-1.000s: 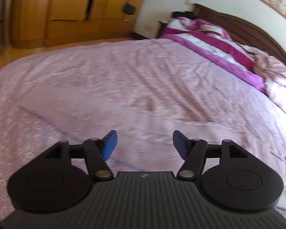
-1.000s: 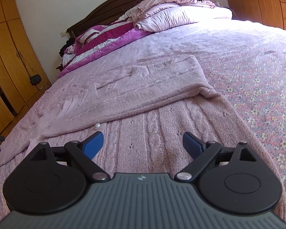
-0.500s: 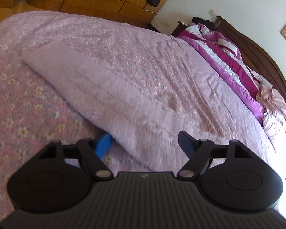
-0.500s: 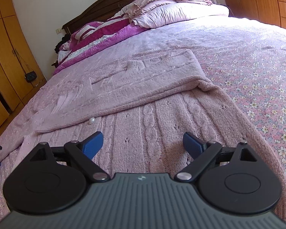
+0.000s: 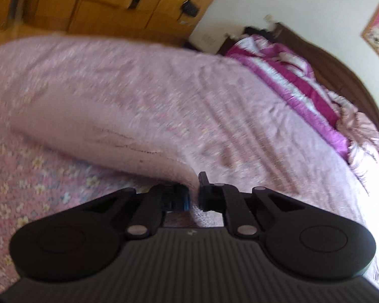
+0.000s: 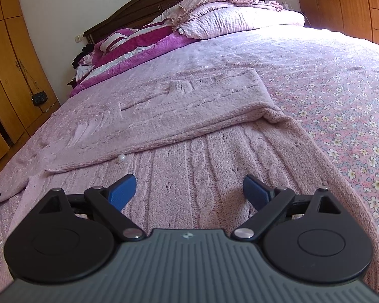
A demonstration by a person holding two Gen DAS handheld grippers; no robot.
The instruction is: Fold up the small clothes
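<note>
Pink cable-knit sweater (image 6: pixel 214 136) lies spread on the floral bedspread (image 6: pixel 341 96), one sleeve folded across its body. The left hand-held gripper (image 5: pixel 194 198), tilted downward, has just clenched onto the sweater's edge. The right hand-held gripper (image 6: pixel 189 190) hovers above the knit, released.

Bright daylight enters from the right, glaring white on the pink floral bedspread (image 6: pixel 341 80). The left wrist view is motion-blurred; fisheye edges bend.
</note>
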